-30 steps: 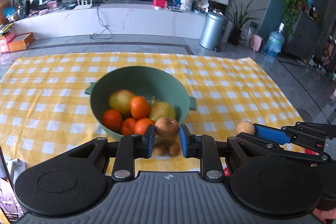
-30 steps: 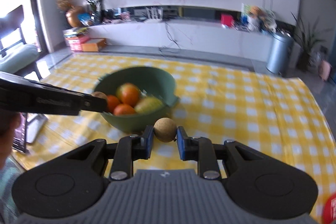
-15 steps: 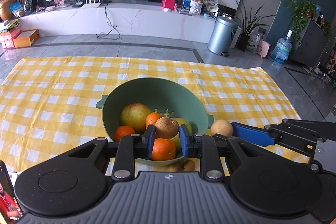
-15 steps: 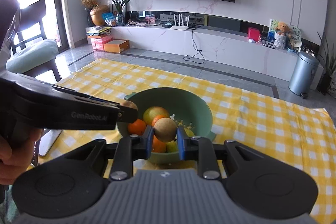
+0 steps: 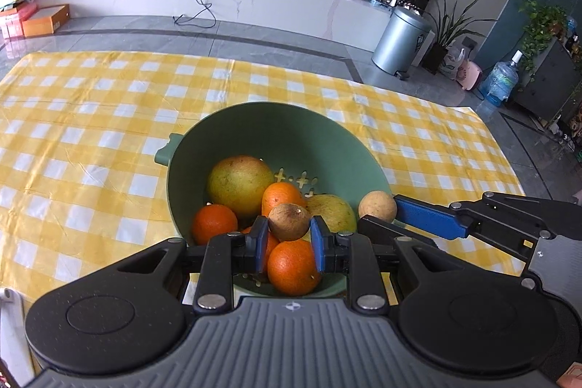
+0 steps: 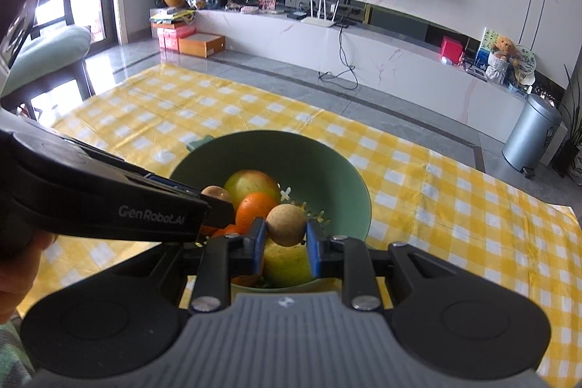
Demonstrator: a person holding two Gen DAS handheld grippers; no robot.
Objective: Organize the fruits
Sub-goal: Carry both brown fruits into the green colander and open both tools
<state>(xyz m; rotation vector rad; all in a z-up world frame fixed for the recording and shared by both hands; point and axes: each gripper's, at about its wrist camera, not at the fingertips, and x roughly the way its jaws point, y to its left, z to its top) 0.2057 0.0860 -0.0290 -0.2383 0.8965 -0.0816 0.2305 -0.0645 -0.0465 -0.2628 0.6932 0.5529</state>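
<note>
**Two brown fruits held over a part-filled green colander**

Now both grippers hang over the same bowl. The green colander bowl [image 5: 291, 130] sits on the yellow-and-white checked tablecloth [image 5: 91, 119]; it is round and smooth-walled, with a small tab handle on its left rim and cross-shaped drain holes in its floor. Inside it lie a large yellow-green fruit [image 5: 240, 184] with a reddish blush, a second yellowish one [image 5: 334, 211] to its right, and several glossy oranges [image 5: 294, 266] packed toward the near wall.

The left gripper [image 5: 287, 239] is nearly closed, its blue pads pinching a small round brown fruit [image 5: 289, 222] with a dull, rough skin, just above the oranges. The right gripper [image 6: 285, 240] is clamped likewise on a paler tan round fruit [image 6: 285, 224]; from the left wrist that fruit shows over the bowl's right rim.

The far half of the bowl's floor is bare. Around the bowl the cloth lies flat and open on the left, right and far sides, its far edge meeting grey floor tiles. The two grippers stand close together above the near rim.
</note>
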